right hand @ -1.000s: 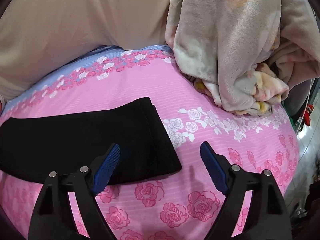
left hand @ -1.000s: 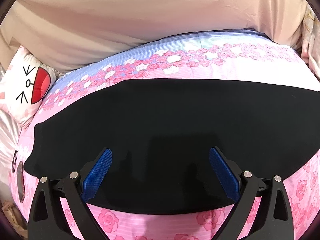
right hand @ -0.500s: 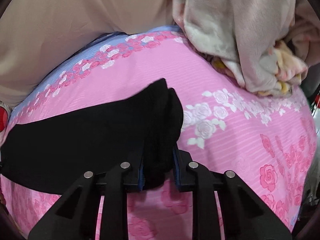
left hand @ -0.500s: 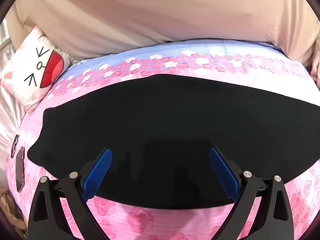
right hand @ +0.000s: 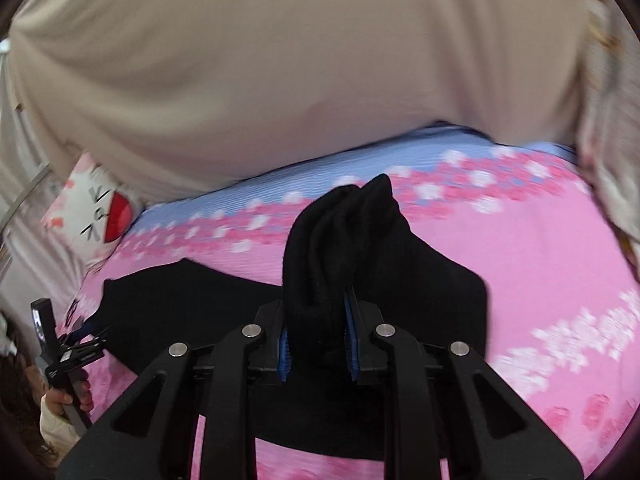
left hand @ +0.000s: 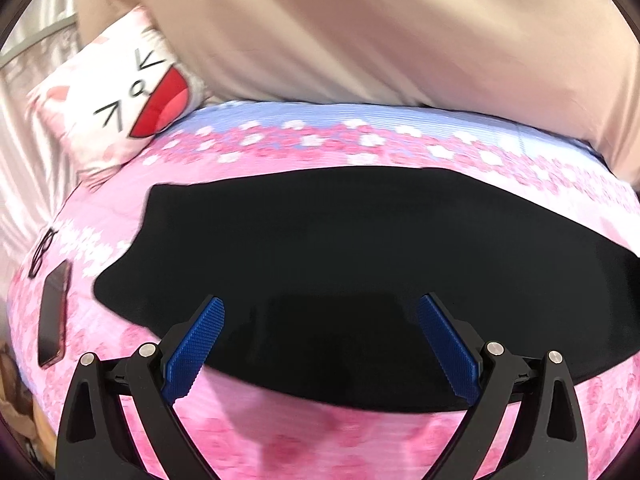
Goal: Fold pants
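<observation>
Across the pink bed, right tongs clench the pants end, left tongs gape; next, carry it toward nine o'clock.

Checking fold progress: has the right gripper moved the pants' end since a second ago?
Yes. The right gripper has lifted the black pants end leftward, toward the cat pillow.

The pants are plain black and lie spread flat across the pink flowered bed, stretching from about 9 o'clock to 3 o'clock in the left wrist view. In the right wrist view one end of the pants is lifted off the bed into a bunched, upright peak at centre, folds pointing toward 12 o'clock, the rest trailing flat toward 9 o'clock.
</observation>
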`<state>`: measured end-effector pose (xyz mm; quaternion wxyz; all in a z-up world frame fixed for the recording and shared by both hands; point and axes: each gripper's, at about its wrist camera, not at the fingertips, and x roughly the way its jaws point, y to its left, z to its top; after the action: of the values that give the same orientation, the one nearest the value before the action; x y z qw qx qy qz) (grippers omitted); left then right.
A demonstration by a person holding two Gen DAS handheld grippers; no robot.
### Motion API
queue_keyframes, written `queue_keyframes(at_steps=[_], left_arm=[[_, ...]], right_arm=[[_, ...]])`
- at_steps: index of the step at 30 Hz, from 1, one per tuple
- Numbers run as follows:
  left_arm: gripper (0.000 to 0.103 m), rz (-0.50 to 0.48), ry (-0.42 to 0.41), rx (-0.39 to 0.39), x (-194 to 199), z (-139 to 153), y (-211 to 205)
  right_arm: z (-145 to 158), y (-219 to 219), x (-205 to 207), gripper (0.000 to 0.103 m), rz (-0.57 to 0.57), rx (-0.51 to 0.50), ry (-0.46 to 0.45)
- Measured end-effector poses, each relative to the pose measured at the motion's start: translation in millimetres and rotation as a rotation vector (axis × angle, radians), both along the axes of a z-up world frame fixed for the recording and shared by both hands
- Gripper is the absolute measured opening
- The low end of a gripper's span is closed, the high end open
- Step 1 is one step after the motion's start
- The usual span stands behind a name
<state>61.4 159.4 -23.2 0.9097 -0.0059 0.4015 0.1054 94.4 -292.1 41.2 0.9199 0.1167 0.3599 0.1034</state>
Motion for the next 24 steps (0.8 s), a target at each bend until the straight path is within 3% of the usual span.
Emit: queue_keyframes(at_steps=[7, 16, 24], left_arm=[[0.096, 0.071, -0.028, -0.014, -17.5, 3.9, 52.0], [0.096, 0.069, -0.032, -0.01, -23.1, 1.0, 71.6], [0.096, 0.011, -0.025, -0.032, -17.7, -3.1, 60.8]], right_arm=[[-17.9, 121.0, 47.4, 0.02, 0.225, 0.0, 0.03], [-57.7, 247.1, 60.2, 0.02, 0.43, -0.098, 0.101], [-94.4, 286.9, 54.3, 0.02, 0.482, -0.161, 0.167]])
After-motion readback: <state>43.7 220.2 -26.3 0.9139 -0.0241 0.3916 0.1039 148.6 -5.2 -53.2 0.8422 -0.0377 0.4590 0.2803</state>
